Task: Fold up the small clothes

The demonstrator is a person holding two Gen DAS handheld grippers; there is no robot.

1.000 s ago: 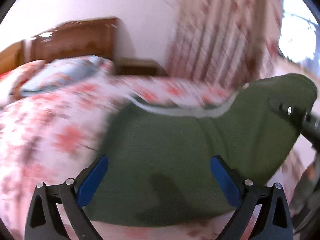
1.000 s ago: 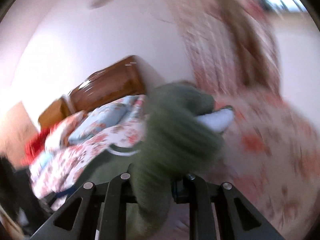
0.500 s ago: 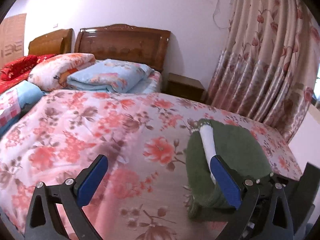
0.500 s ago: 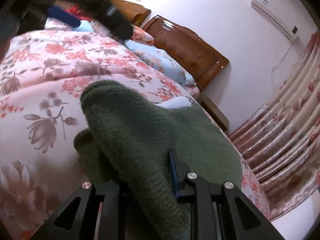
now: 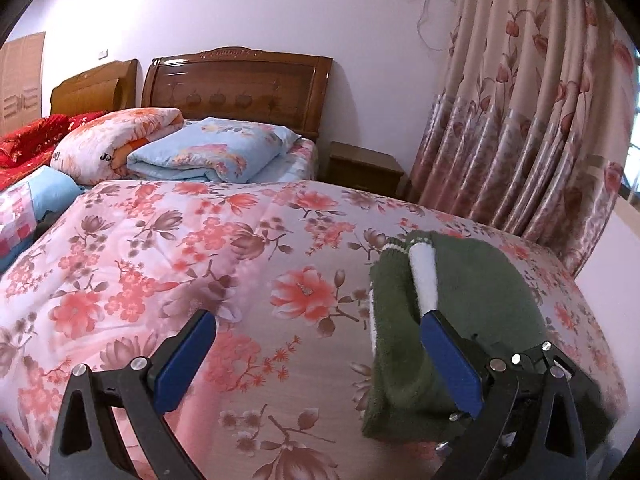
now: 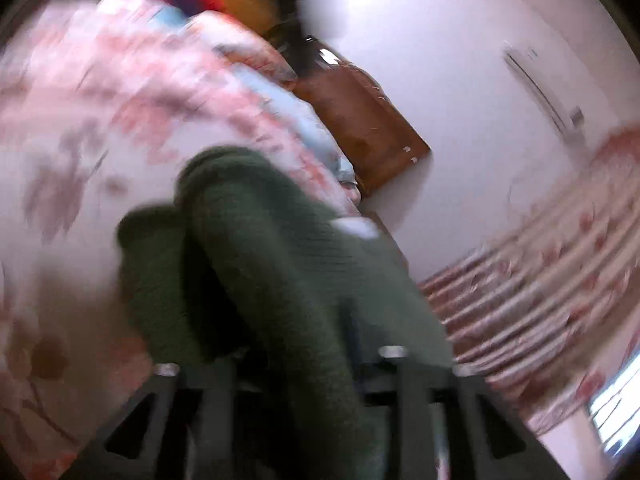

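Two grippers showing, one per view. Left gripper (image 5: pixel 316 354) hovering over the floral quilt (image 5: pixel 168 264) in the lower half of its frame, blue-padded fingers (image 5: pixel 184 360) spread wide, gripping nothing. Green knitted garment (image 5: pixel 460 320) lying folded on the quilt at lower right of the left view, a white band (image 5: pixel 423 276) running along its upper fold, the right-hand blue pad overlapping its edge in the picture; touching or merely in front, impossible to tell. Black frame of another tool (image 5: pixel 532 364) sitting at the garment's near end, lower right.

Farther back, upper left: a folded blue floral blanket (image 5: pixel 208 154) lying beside a rolled orange-pink one (image 5: pixel 116 140), both in front of a wooden headboard (image 5: pixel 240 84). Small wooden nightstand (image 5: pixel 360 168) standing between the bed and the floral curtain (image 5: pixel 532 120) at the right edge.

Right view blurring heavily. Right gripper (image 6: pixel 288 364) sitting low in the centre of the frame, fingers drawn narrow, with the green garment (image 6: pixel 260 248) bunched between them and draping up over the tool toward mid-frame. Quilt (image 6: pixel 80 160) smearing across the left side, headboard (image 6: pixel 360 120) tilting through the upper centre, curtain (image 6: pixel 540 272) streaking at the right.
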